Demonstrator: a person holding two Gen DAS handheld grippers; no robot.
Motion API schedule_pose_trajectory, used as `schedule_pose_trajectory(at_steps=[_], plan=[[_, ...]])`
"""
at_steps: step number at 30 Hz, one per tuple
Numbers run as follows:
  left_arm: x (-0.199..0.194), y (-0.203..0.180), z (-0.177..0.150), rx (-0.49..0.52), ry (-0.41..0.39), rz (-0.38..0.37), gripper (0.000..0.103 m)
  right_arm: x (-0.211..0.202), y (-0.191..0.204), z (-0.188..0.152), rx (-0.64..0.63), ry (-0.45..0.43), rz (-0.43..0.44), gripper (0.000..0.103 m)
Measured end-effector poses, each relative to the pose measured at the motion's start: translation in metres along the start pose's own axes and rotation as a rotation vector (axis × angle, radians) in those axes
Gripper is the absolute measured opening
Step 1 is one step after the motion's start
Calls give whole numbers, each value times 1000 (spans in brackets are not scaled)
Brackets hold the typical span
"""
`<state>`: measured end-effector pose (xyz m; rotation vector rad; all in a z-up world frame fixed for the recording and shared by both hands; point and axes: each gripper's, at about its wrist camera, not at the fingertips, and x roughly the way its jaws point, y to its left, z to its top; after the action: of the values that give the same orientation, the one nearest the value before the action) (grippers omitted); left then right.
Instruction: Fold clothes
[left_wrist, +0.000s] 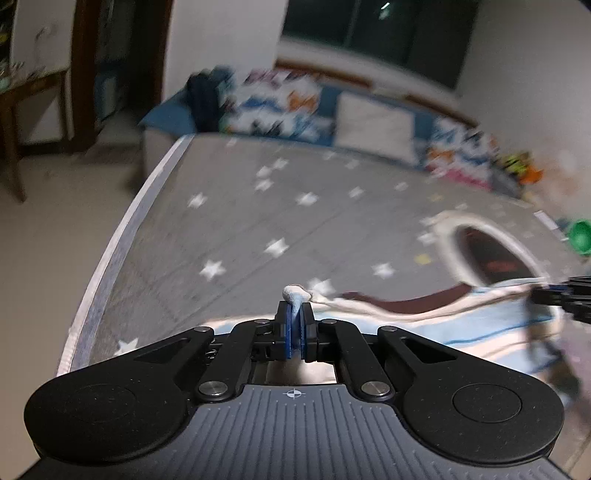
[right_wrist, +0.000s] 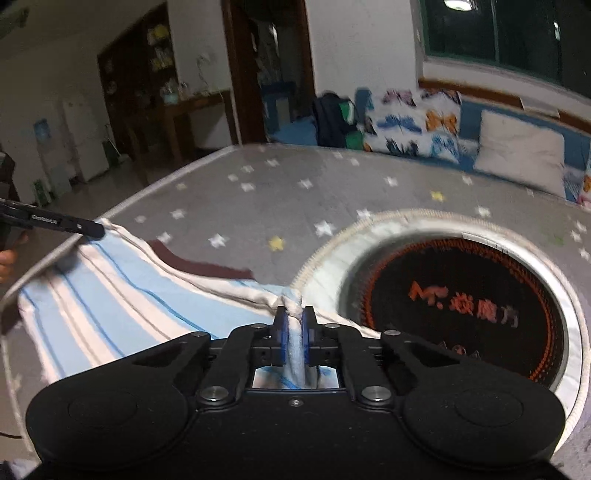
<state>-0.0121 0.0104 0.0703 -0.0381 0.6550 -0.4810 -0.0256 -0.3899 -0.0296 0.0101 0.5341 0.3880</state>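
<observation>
Seen first from the left wrist, left gripper (left_wrist: 294, 314) clamped on a corner of the striped cloth (left_wrist: 443, 321) over the star-patterned table (left_wrist: 229, 229); then from the right wrist, right gripper (right_wrist: 294, 317) pinched tight on another bunched corner.

My room is dim and lit from overhead, a ceiling lamp mirrored in the dark window (right_wrist: 491, 33) at one o'clock. Motion blur smears the cushions (left_wrist: 280, 107) at twelve o'clock and the striped cloth (left_wrist: 461, 328) at three, while fisheye distortion bows the table edge (left_wrist: 110, 251) at nine.
</observation>
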Motion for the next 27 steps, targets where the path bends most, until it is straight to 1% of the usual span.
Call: schedule_pose_trajectory(at_steps=[2, 3, 6, 8, 9, 11, 13, 16, 18, 20, 22, 23, 24, 25, 26, 27], plan=[[-20, -7, -3, 17, -36, -56, 5, -15, 11, -2, -22, -21, 33, 8], [-37, -11, -9, 31, -60, -110, 5, -24, 18, -5, -39, -25, 54, 8], [-71, -19, -28, 96, -85, -184, 5, -50, 39, -13, -89, -36, 117, 8], [-83, -22, -42, 127, -62, -204, 5, -60, 48, -17, -113, -37, 145, 8], [-89, -24, -53, 144, -34, -214, 5, -66, 57, -12, -137, -12, 175, 8], [-92, -26, -68, 161, 18, -219, 5, -70, 67, -23, -152, 28, 212, 8], [-88, -31, -88, 192, 98, -220, 5, -70, 71, -23, -161, 37, 207, 8], [-79, -37, -105, 243, 161, -173, 5, -69, 75, -24, -175, 49, 199, 8], [-75, -40, -110, 267, 159, -143, 5, -68, 78, -24, -184, 57, 193, 8], [-73, -45, -110, 290, 137, -133, 5, -67, 81, -25, -193, 65, 188, 10], [-73, -50, -110, 325, 118, -121, 6, -67, 84, -25, -202, 73, 182, 17], [-74, -52, -111, 349, 114, -115, 7, -66, 86, -25, -206, 77, 180, 26], [-75, -55, -112, 369, 112, -110, 9, -66, 87, -26, -211, 81, 177, 33], [-78, -57, -112, 380, 113, -106, 11, -66, 89, -26, -215, 85, 174, 34], [-79, -57, -111, 385, 113, -105, 16, -65, 90, -26, -220, 89, 171, 35], [-80, -59, -111, 390, 112, -103, 25, -65, 92, -26, -224, 93, 169, 38]])
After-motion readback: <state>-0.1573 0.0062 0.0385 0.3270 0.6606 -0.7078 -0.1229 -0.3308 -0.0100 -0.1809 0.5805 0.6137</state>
